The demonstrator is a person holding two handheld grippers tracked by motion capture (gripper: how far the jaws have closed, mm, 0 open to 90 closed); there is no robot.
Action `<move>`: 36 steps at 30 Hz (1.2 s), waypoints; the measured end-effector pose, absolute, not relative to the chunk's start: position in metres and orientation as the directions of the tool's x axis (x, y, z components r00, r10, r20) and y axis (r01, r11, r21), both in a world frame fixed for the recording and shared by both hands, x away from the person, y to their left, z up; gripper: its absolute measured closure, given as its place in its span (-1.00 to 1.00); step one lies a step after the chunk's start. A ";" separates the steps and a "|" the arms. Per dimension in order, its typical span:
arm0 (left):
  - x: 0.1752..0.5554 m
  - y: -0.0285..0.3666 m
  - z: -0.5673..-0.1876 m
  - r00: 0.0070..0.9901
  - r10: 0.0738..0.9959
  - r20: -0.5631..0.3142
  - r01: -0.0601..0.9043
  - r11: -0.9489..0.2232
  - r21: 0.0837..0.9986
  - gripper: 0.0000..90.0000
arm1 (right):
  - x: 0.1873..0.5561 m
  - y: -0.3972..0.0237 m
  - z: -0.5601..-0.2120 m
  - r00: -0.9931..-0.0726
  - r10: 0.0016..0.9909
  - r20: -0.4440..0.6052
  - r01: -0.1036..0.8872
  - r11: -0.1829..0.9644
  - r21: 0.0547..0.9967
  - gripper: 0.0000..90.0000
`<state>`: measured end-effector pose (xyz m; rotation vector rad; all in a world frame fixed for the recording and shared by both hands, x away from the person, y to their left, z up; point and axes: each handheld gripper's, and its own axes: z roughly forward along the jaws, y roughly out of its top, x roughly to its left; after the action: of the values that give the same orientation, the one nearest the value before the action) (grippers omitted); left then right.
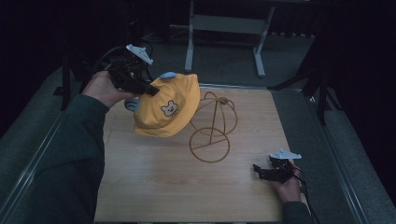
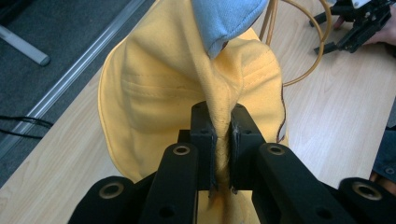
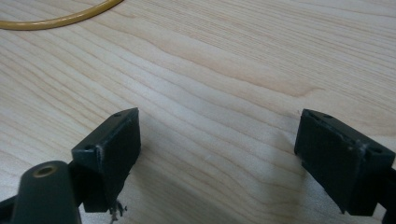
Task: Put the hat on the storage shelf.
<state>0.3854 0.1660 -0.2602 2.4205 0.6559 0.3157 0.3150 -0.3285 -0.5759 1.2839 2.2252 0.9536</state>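
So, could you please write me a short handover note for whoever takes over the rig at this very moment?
Left tool: shut on the yellow hat, pinching a fold of its fabric and holding it up over the table's far left part.
Right tool: open, nothing between its jaws, low over the near right of the table.
Wire hat stand: upright mid-table, bare, just right of the hat.
Done: the hat is gripped and lifted.
Left, by my guess: set the hat over the stand's top and release.
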 end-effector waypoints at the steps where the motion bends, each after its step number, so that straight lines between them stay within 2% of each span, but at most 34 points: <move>1: 0.385 0.166 -0.260 0.850 0.523 0.065 0.379 -0.692 0.615 0.84 | 0.315 -0.329 -0.576 -0.499 0.867 -0.004 0.595 0.346 0.725 -0.68; 18: 0.382 0.163 -0.252 0.869 0.493 0.046 0.346 -0.671 0.655 0.84 | 0.315 -0.329 -0.576 -0.500 0.866 -0.006 0.593 0.348 0.727 -0.68; 36: 0.384 0.138 -0.252 0.887 0.459 0.043 0.315 -0.672 0.670 0.82 | 0.315 -0.329 -0.576 -0.500 0.866 -0.006 0.593 0.348 0.727 -0.68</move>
<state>0.3844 0.1383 -0.2523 2.3590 0.5535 0.2716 0.3152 -0.3287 -0.5759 1.2805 2.2251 0.9536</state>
